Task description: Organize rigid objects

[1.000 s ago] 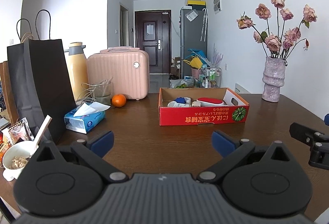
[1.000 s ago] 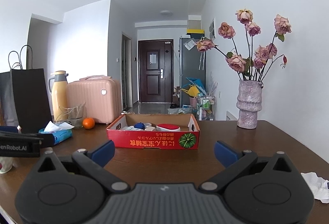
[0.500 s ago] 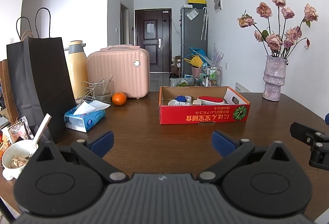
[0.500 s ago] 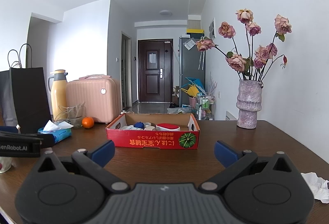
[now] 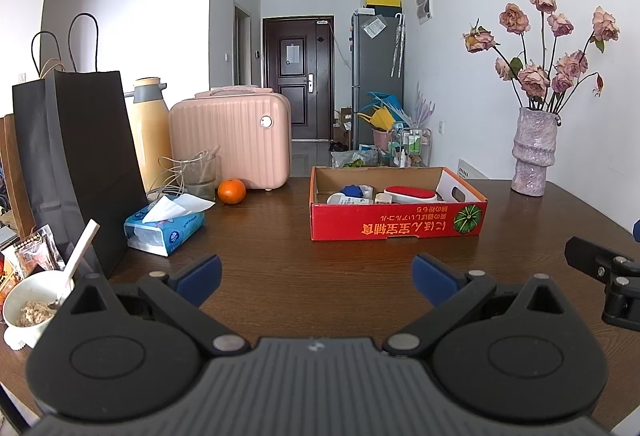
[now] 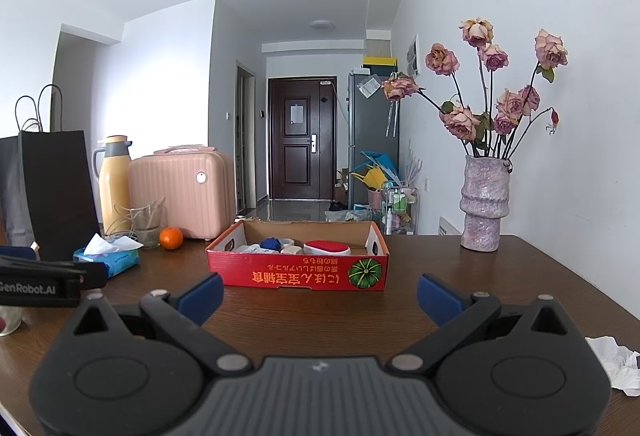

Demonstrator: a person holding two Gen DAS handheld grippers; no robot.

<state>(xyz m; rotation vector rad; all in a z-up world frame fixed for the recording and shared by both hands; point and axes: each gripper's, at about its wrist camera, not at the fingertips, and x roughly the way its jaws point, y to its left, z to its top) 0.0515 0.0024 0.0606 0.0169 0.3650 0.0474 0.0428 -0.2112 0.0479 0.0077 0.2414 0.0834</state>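
Left gripper (image 5: 316, 274): jaws spread wide apart with nothing between them, held low over the bare near part of the bench (image 5: 280, 236).
Right gripper (image 6: 320, 292): jaws likewise apart and empty, above the bench's near edge; from the left wrist view its black body shows at the far right.
Crumpled paper (image 6: 616, 360): white, lying on the bench near its right edge, beside the right gripper.
Bowl (image 5: 28, 302): white, with food and a spoon, at the near left corner.
Tissue pack (image 5: 164, 230): blue, left of centre, one tissue sticking out.
Red cardboard box (image 5: 396, 224): open-topped, mid-bench, straight ahead of both pairs of jaws and well apart from them.
Box contents: a red-topped white object (image 5: 410, 193), a blue rounded object (image 5: 352, 191), a white tube-like item (image 5: 348, 200); smaller pieces cannot be made out.
Orange (image 5: 231, 191): beyond the tissue pack, left of the box.
Far left edge: black paper bag (image 5: 80, 156), yellow flask (image 5: 150, 132), pink case (image 5: 232, 140).
Far right corner: vase (image 5: 534, 152) of dried roses.
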